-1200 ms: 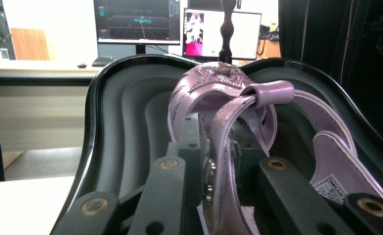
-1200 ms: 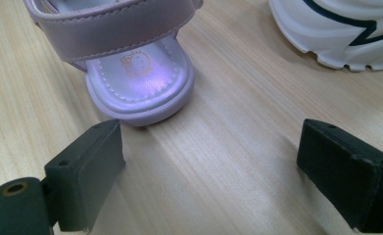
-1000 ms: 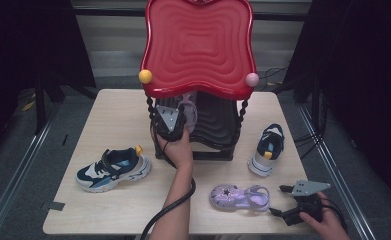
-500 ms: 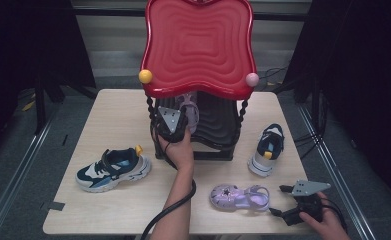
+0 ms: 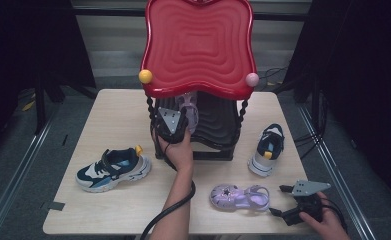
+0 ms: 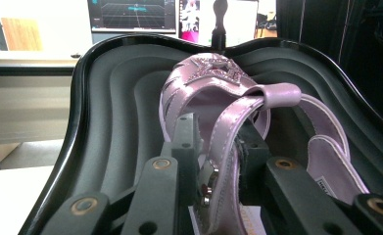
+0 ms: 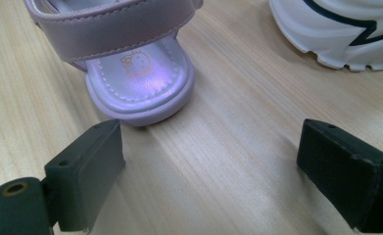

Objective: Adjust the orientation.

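Note:
A lilac sandal (image 6: 213, 88) sits inside the black lower shelf (image 6: 110, 112) of a rack with a red wavy top (image 5: 199, 45). My left gripper (image 6: 218, 161) is shut on the sandal's strap; from above, that gripper (image 5: 172, 122) is at the shelf's front left with the sandal (image 5: 189, 112) beside it. The matching lilac sandal (image 5: 239, 197) lies on the table near the front. My right gripper (image 5: 279, 201) rests just right of that sandal's heel (image 7: 135, 73). In its own view, the right gripper (image 7: 218, 166) is open, holding nothing, with the jaws low over the wood.
A blue and white sneaker (image 5: 113, 169) lies at the table's left. Its mate (image 5: 267, 148) lies right of the rack, and its white sole (image 7: 336, 34) shows beyond my right gripper. The wooden table (image 5: 108, 115) has bare room at the back left. A cable (image 5: 170, 212) trails along the left forearm.
The left hand has edged slightly toward the shelf with the sandal still held. The right gripper has stayed where it was.

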Demonstrator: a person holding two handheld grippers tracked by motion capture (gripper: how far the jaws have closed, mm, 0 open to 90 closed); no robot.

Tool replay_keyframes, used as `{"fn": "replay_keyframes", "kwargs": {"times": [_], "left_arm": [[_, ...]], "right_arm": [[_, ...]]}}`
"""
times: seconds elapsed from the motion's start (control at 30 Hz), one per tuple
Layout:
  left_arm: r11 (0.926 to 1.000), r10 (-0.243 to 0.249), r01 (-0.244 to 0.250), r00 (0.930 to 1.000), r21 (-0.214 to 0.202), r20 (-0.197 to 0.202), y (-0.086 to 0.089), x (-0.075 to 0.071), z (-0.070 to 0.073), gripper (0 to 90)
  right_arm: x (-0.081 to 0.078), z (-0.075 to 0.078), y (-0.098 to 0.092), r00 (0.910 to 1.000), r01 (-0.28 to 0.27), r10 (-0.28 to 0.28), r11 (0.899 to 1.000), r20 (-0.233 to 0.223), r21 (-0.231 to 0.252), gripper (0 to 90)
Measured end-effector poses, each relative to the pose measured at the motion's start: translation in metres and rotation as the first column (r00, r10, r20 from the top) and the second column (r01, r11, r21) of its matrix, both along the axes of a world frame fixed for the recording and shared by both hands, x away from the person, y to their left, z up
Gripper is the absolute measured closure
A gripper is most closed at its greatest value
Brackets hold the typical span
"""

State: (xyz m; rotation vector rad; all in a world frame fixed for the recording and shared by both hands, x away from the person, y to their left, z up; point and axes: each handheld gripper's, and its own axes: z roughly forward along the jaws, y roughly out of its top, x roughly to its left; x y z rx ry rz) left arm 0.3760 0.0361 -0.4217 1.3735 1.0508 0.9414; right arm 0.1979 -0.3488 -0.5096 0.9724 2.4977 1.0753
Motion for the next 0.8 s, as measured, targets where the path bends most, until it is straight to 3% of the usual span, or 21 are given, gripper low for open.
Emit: {"fn": "replay_keyframes", "kwargs": {"times": [0.33, 0.8], "left_arm": [[0.9999, 0.01, -0.01, 0.9999, -0.006, -0.012, 0.002, 0.001, 0.0009, 67.7], [0.9992, 0.005, -0.004, 0.9997, 0.04, -0.023, 0.004, -0.005, 0.0079, 63.6]], "right_arm": [[0.0, 0.0, 0.0, 1.0, 0.001, -0.001, 1.0, 0.0, 0.0, 9.5], [0.0, 0.0, 0.0, 1.0, -0.001, 0.001, 1.0, 0.001, 0.0, 9.5]]}}
